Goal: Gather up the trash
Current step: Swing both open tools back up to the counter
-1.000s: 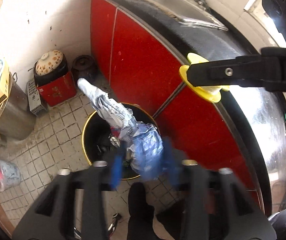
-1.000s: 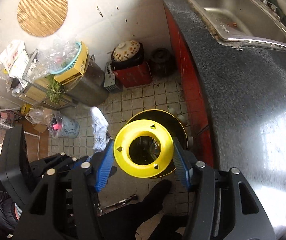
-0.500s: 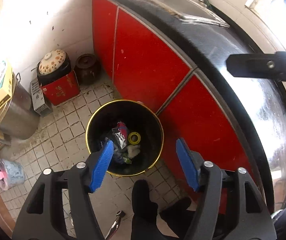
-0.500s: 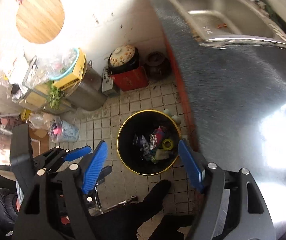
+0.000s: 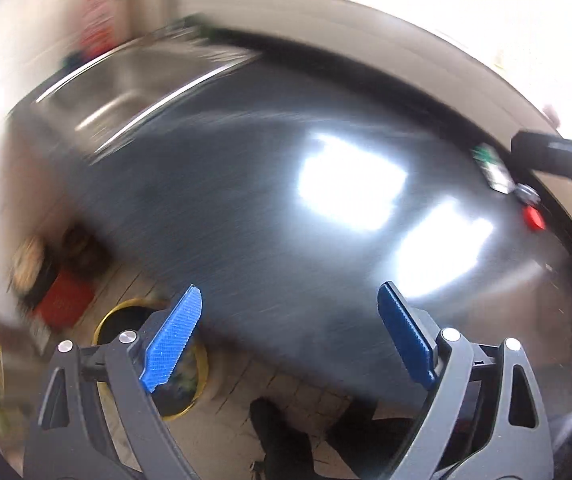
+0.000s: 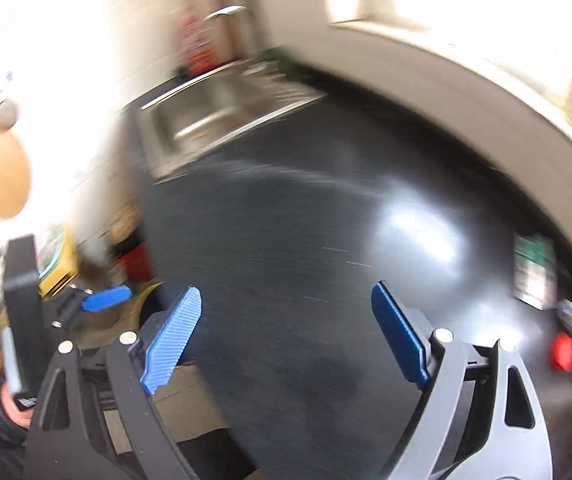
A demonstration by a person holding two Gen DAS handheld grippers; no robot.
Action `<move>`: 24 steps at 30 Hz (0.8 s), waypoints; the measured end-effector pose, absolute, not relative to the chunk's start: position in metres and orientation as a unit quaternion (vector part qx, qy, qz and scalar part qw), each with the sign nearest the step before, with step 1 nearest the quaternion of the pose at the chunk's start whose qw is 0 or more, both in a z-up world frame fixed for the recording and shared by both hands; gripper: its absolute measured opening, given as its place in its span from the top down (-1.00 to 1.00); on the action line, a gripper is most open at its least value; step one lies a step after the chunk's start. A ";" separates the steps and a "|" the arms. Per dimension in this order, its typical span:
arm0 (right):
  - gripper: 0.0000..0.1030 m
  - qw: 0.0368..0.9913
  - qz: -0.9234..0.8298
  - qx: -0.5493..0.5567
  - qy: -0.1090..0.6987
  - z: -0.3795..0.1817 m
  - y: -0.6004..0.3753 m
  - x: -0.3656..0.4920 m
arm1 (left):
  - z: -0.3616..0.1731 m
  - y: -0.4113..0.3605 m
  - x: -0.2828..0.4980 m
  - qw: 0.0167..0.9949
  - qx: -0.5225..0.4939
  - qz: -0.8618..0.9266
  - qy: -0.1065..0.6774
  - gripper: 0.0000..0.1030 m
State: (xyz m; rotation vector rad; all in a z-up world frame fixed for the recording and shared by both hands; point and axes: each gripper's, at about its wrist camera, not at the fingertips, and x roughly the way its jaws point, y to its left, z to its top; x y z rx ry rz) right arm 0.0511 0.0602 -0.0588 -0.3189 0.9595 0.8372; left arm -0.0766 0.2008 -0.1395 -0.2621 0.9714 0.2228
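Both views are motion-blurred. My left gripper (image 5: 290,340) is open and empty above the dark countertop (image 5: 269,200). My right gripper (image 6: 286,336) is open and empty over the same countertop (image 6: 286,240). The black bin with a yellow rim (image 5: 113,316) stands on the floor at lower left, partly behind my left finger. On the counter at right lie a green-and-white packet (image 5: 494,168), a small silver item (image 5: 528,194) and a red cap (image 5: 534,218). They also show in the right wrist view: packet (image 6: 534,272), red cap (image 6: 564,352).
A steel sink (image 5: 125,88) is set in the counter at the back left, with a tap (image 6: 225,12) behind it. A red box (image 5: 65,298) stands on the tiled floor by the wall. The right gripper's body (image 5: 562,158) reaches in at right.
Both grippers have swung up from the bin to face the countertop. The wrapper and yellow ring they held a second ago lie in the bin; both stay open.
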 end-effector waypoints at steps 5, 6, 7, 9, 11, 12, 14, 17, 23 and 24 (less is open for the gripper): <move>-0.71 0.841 0.288 -0.111 0.443 -0.051 -0.059 0.080 | -0.122 0.104 -0.012 0.881 -0.078 0.024 0.466 -0.81; -0.72 0.850 0.267 -0.103 0.442 -0.050 -0.085 0.083 | -0.122 0.087 -0.004 0.881 -0.070 0.015 0.469 -0.81; -0.73 0.855 0.253 -0.095 0.442 -0.050 -0.106 0.084 | -0.122 0.071 0.004 0.879 -0.061 0.007 0.472 -0.81; -0.73 0.863 0.227 -0.069 0.445 -0.050 -0.150 0.087 | -0.122 0.037 0.020 0.877 -0.044 -0.010 0.479 -0.81; -0.73 0.867 0.213 -0.048 0.447 -0.050 -0.186 0.087 | -0.122 0.008 0.030 0.876 -0.034 -0.031 0.480 -0.81; -0.73 0.870 0.204 -0.039 0.447 -0.051 -0.205 0.088 | -0.121 -0.001 0.034 0.876 -0.029 -0.036 0.480 -0.81; -0.73 0.873 0.194 -0.035 0.445 -0.053 -0.231 0.085 | -0.122 -0.018 0.046 0.875 -0.015 -0.039 0.482 -0.81; -0.73 0.877 0.183 -0.028 0.444 -0.057 -0.259 0.090 | -0.121 -0.038 0.060 0.874 -0.012 -0.039 0.483 -0.81; -0.73 0.877 0.178 -0.016 0.447 -0.064 -0.283 0.112 | -0.123 -0.059 0.107 0.874 -0.015 -0.032 0.485 -0.81; -0.73 0.876 0.178 -0.015 0.448 -0.066 -0.284 0.119 | -0.124 -0.061 0.117 0.873 -0.013 -0.032 0.487 -0.81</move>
